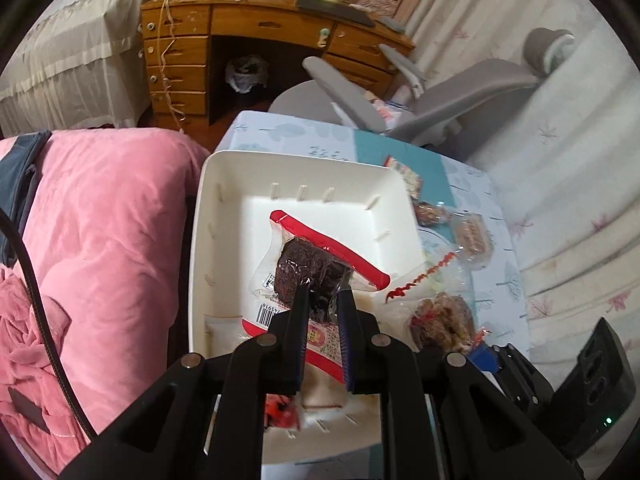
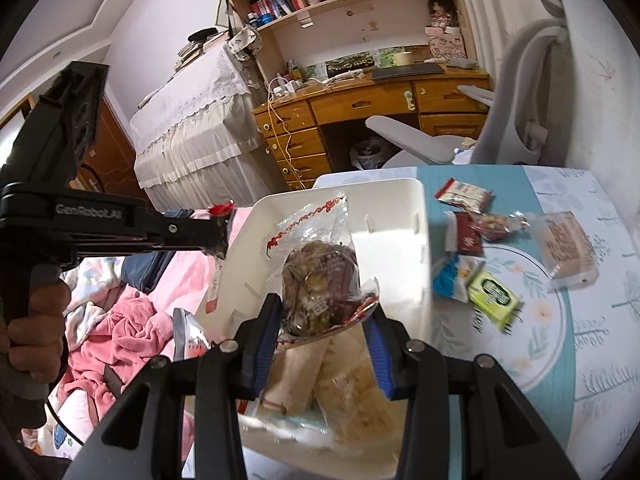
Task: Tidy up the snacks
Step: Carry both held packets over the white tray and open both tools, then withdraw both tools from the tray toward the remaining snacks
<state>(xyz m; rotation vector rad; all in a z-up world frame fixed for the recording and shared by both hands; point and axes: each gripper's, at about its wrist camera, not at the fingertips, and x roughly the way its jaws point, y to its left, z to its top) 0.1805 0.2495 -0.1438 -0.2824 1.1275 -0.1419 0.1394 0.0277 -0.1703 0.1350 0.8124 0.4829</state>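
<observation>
We are mid-delivery: our left hand-held gripper (image 1: 323,294) is clamped on the red-edged dark snack packet (image 1: 316,268) above the white bin (image 1: 224,184), and our right hand-held gripper (image 2: 325,316) grips a clear bag of mixed snacks (image 2: 320,280) over it; next, we lower and release both, then collect the packets left on the counter (image 2: 560,352)

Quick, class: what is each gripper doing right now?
Left gripper: shut on the red-edged dark snack packet.
Right gripper: shut on the clear-wrapped snack bag.
</observation>
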